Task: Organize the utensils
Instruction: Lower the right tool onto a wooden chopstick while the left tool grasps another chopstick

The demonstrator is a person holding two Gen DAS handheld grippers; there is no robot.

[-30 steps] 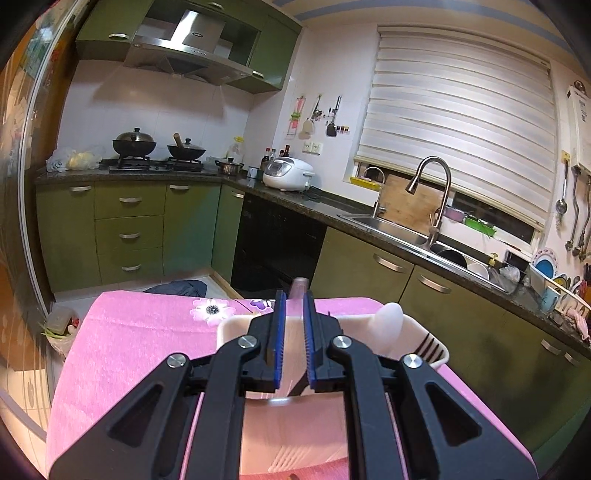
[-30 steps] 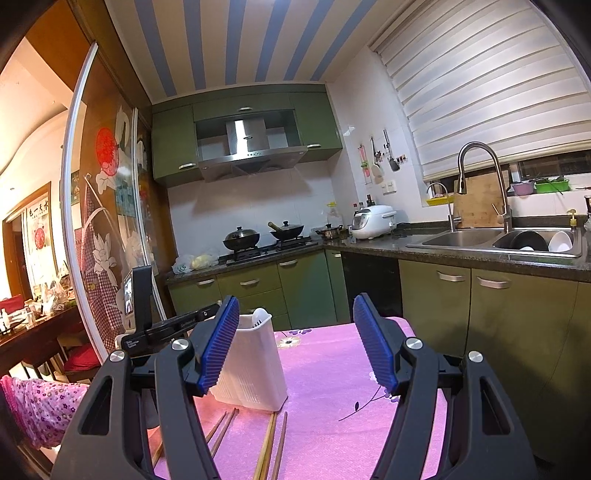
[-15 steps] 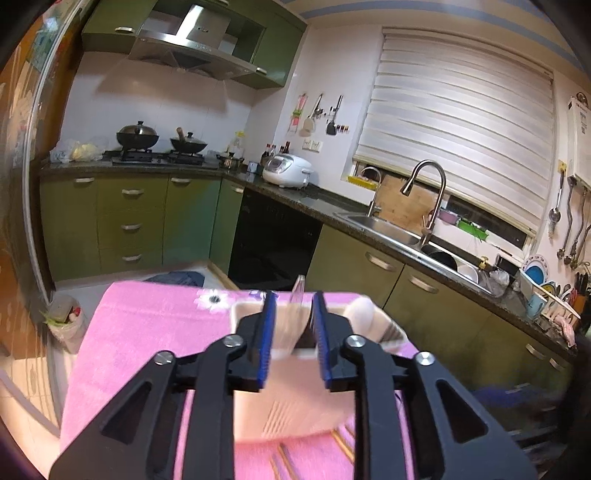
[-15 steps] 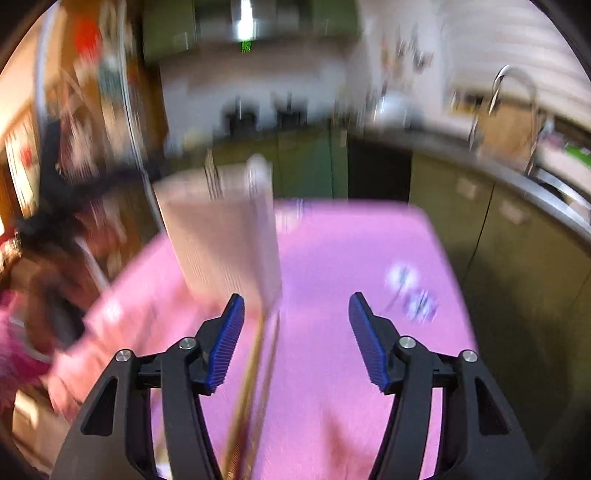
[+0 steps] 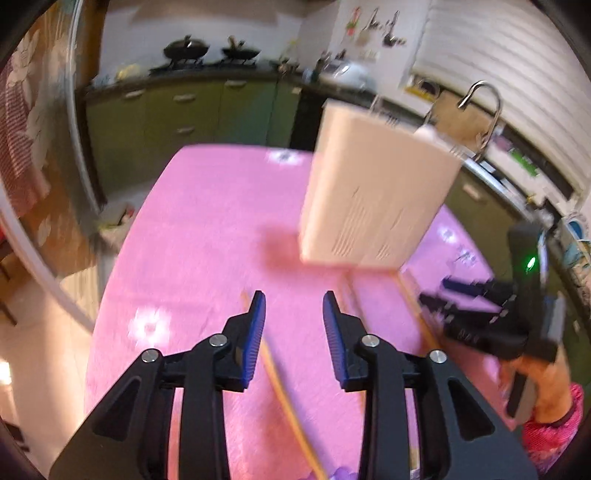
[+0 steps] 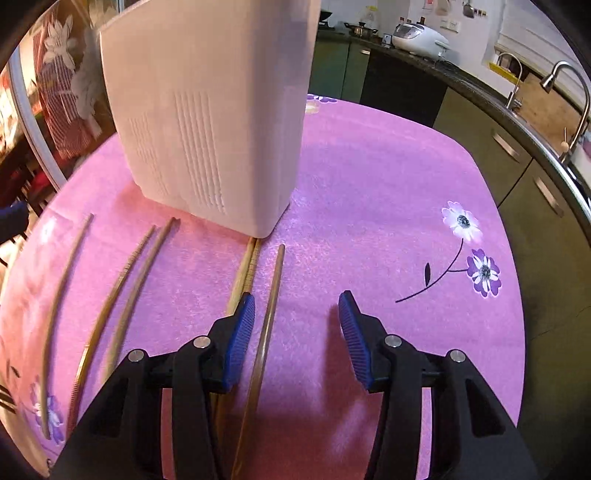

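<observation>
A white utensil holder (image 6: 210,122) stands on the pink tablecloth (image 6: 369,177); it shows blurred in the left wrist view (image 5: 373,192) with utensil handles sticking out of its top. Several wooden chopsticks (image 6: 266,317) lie on the cloth in front of it. My right gripper (image 6: 295,317) is open, low over the cloth, one chopstick running between its fingers. My left gripper (image 5: 293,317) is open and empty above a chopstick (image 5: 280,384). The right gripper also shows in the left wrist view (image 5: 476,314).
Green kitchen cabinets, a dark counter with a sink and faucet (image 6: 569,96) run behind and right of the table. A rice cooker (image 6: 417,35) sits on the counter. The table edge lies right of the flower print (image 6: 476,266).
My left gripper let go of a utensil at the holder, opened, pulled back and tilted down. My right gripper swung down from level to just over the chopsticks.
</observation>
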